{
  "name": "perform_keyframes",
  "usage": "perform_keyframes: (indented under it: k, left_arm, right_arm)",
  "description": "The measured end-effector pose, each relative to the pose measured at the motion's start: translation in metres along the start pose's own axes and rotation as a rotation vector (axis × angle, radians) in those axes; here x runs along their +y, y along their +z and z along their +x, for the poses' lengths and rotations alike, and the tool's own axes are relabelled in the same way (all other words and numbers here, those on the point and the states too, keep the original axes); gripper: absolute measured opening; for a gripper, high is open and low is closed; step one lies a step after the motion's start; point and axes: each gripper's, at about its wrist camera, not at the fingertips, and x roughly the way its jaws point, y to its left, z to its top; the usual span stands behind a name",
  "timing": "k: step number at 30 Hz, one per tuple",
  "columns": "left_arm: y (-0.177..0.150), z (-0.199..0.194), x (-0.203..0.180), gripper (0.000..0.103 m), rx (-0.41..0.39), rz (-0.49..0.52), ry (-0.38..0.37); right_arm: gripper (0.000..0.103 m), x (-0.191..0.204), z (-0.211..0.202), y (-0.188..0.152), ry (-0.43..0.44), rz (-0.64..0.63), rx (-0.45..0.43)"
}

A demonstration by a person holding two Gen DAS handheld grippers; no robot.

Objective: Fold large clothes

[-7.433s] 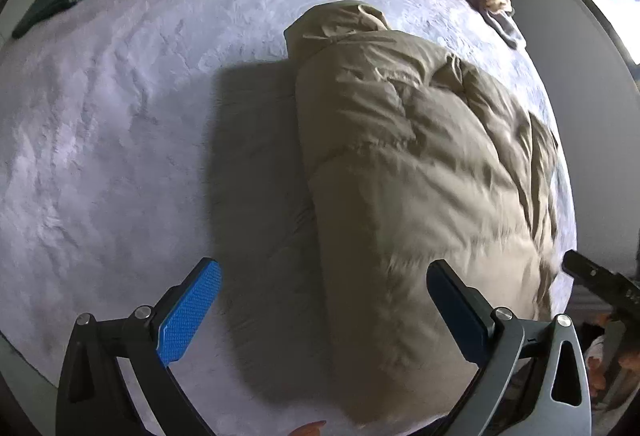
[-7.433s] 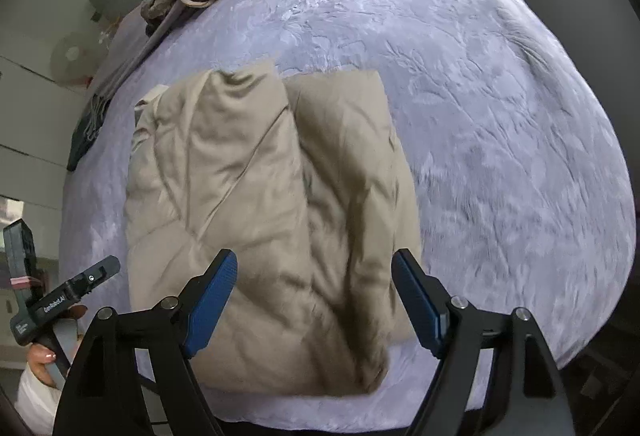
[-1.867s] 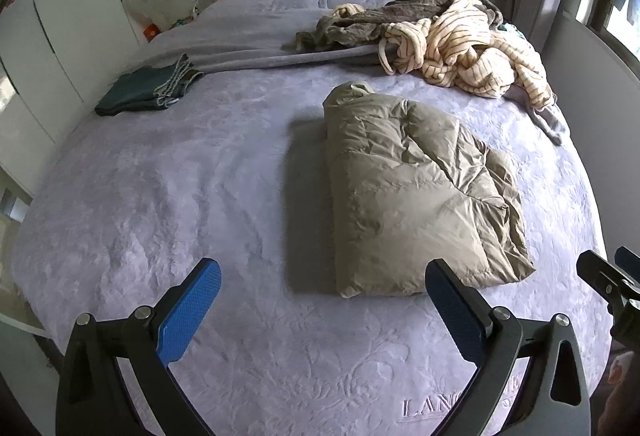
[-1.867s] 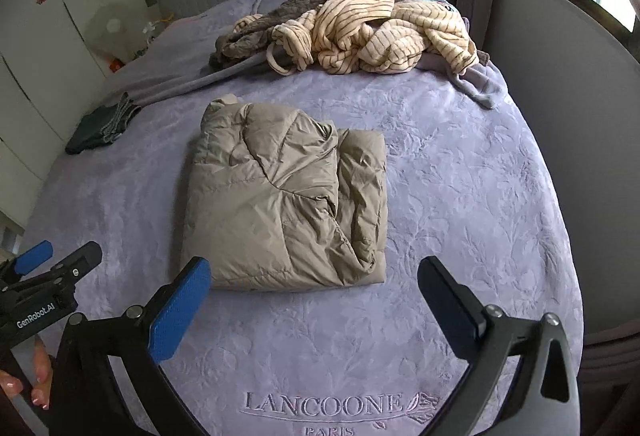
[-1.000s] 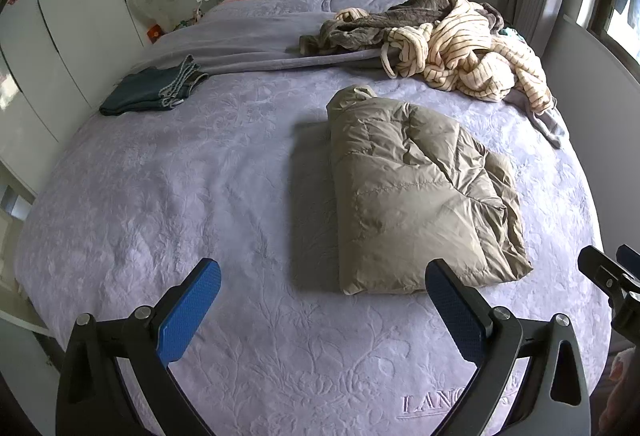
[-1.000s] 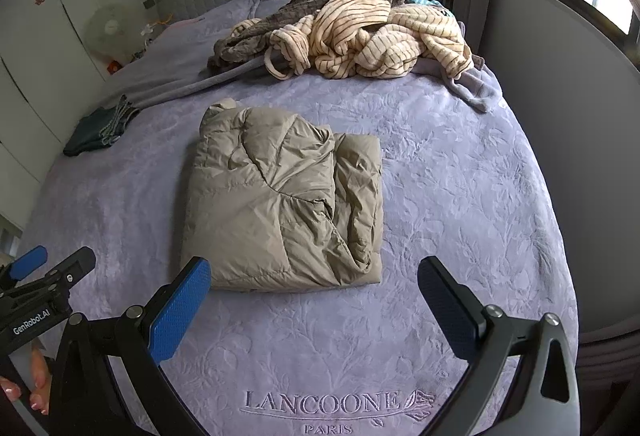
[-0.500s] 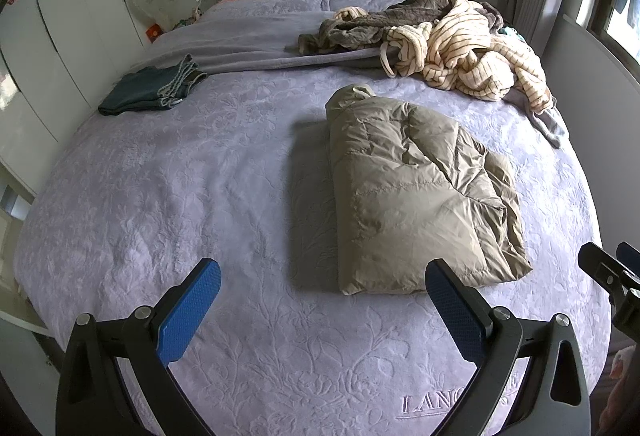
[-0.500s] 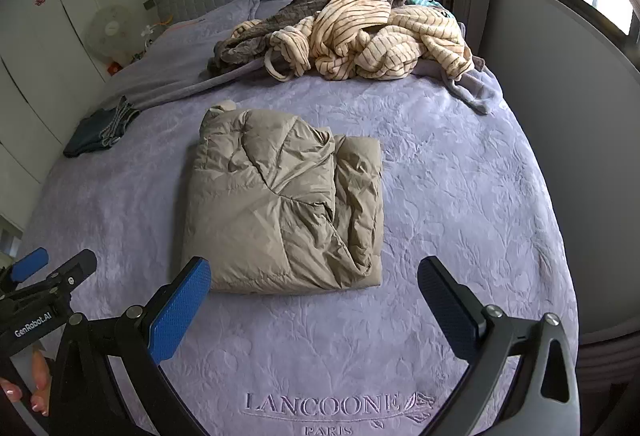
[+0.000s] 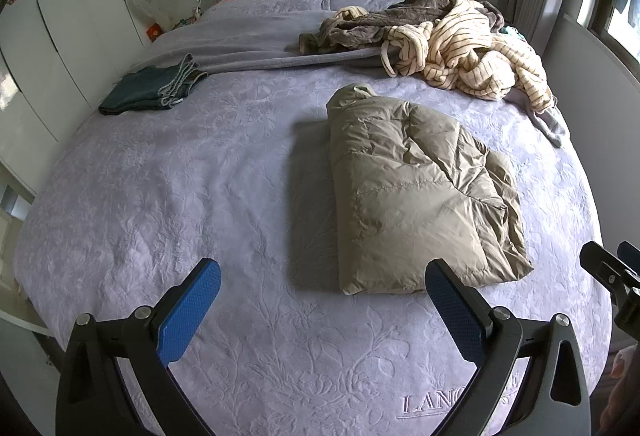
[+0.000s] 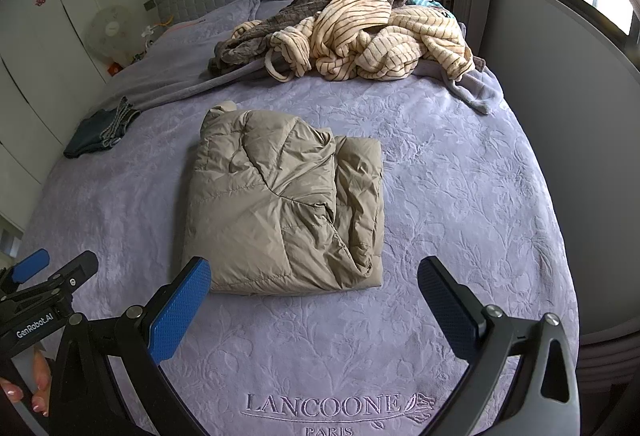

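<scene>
Far left of the lilac embossed bedspread [image 10: 460, 164] sits a folded dark teal garment [image 10: 98, 134]. Left gripper [image 9: 320, 304] hangs over the near edge w/ fingers wide apart, nothing in them. Mid-bed, the khaki quilted puffer jacket [image 10: 286, 208] lies folded in a neat rectangle. Right gripper [image 10: 314, 302] same deal, spread apart & empty. Back right: a cream striped fleece robe heap [image 10: 376, 44].

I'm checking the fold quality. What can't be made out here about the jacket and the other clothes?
- Folded tan jacket: underside and tucked-in sleeves are hidden by its own top layers in both views.
- Striped pile: the count of garments is unclear, since they are tangled.
- Dark folded garment: too small to identify.
- Bedspread lettering: cut off by the left gripper in the left view.
</scene>
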Motion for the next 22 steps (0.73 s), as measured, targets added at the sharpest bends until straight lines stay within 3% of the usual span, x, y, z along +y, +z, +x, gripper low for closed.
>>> perform_keyframes:
  k: [22]
  left_arm:
    - [-0.0015,-0.0033,0.0016,0.102,0.001,-0.011,-0.010]
  right_arm:
    - [0.103,0.0023,-0.0004,-0.0004,-0.001,0.004,0.001]
